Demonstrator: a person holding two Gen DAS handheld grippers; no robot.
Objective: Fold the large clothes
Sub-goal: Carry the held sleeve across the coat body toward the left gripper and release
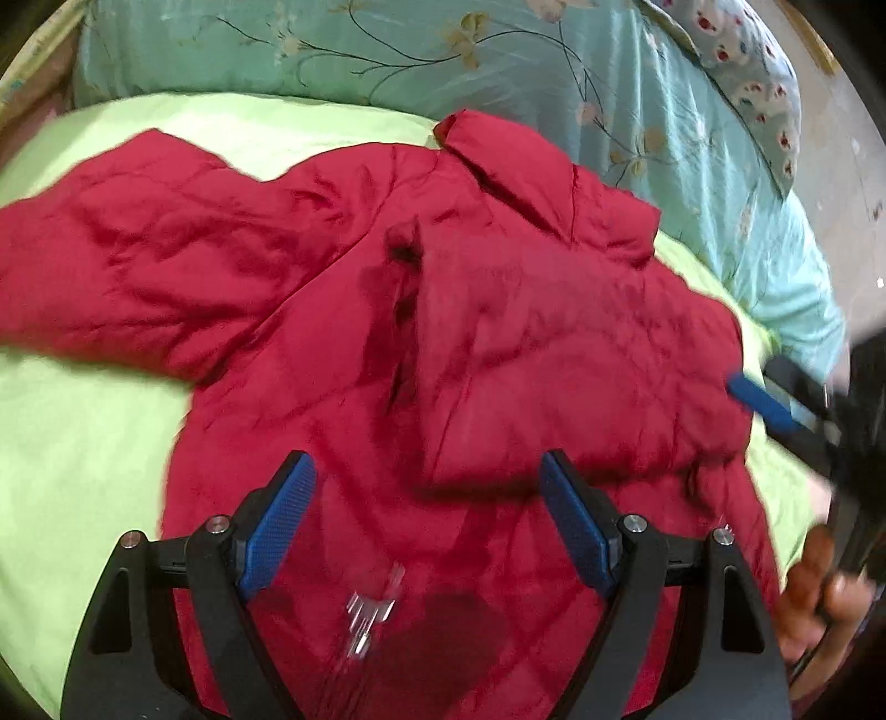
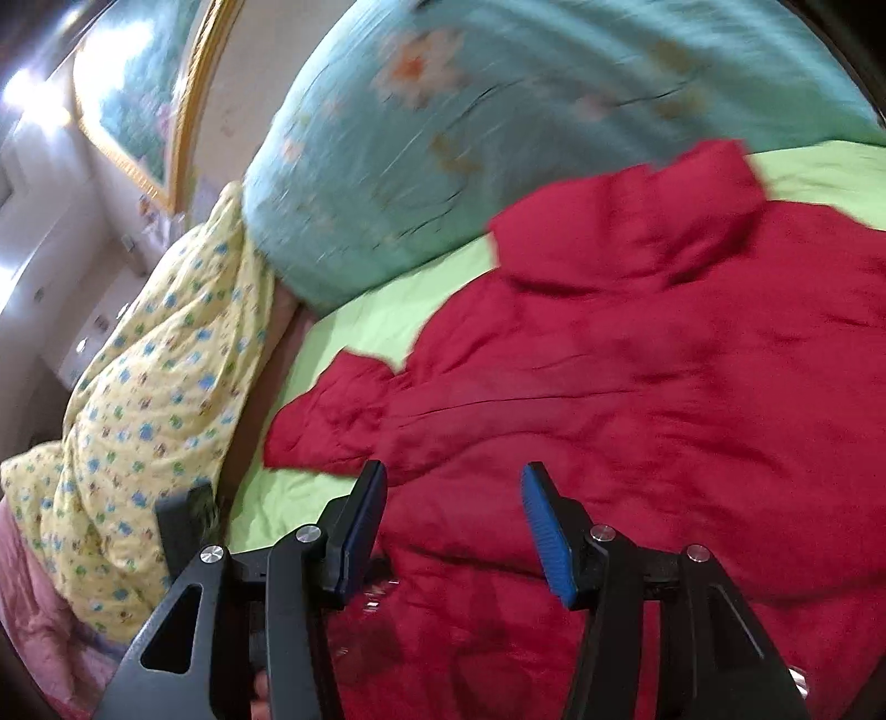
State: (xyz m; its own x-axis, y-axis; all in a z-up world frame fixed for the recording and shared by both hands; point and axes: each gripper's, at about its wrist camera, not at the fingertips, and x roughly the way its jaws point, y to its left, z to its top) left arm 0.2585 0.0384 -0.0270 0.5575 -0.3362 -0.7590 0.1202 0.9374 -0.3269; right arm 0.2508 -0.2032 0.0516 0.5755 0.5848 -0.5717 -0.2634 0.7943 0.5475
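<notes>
A large red padded jacket (image 1: 443, 343) lies spread on a lime green bed sheet (image 1: 66, 443). Its left sleeve stretches out to the left, its right sleeve is folded across the body, and the collar (image 1: 498, 160) points to the far side. My left gripper (image 1: 426, 476) is open and empty above the jacket's lower front. My right gripper (image 2: 454, 493) is open and empty over the jacket (image 2: 664, 387) near its sleeve end (image 2: 332, 410). It also shows at the right edge of the left wrist view (image 1: 769, 404), beside the jacket's right side.
A teal floral quilt (image 1: 443, 50) lies bunched along the far side of the bed. A yellow patterned blanket (image 2: 155, 399) is heaped at the bed's edge. A framed picture (image 2: 144, 105) hangs on the wall. A metal zipper pull (image 1: 371, 615) glints near the jacket's hem.
</notes>
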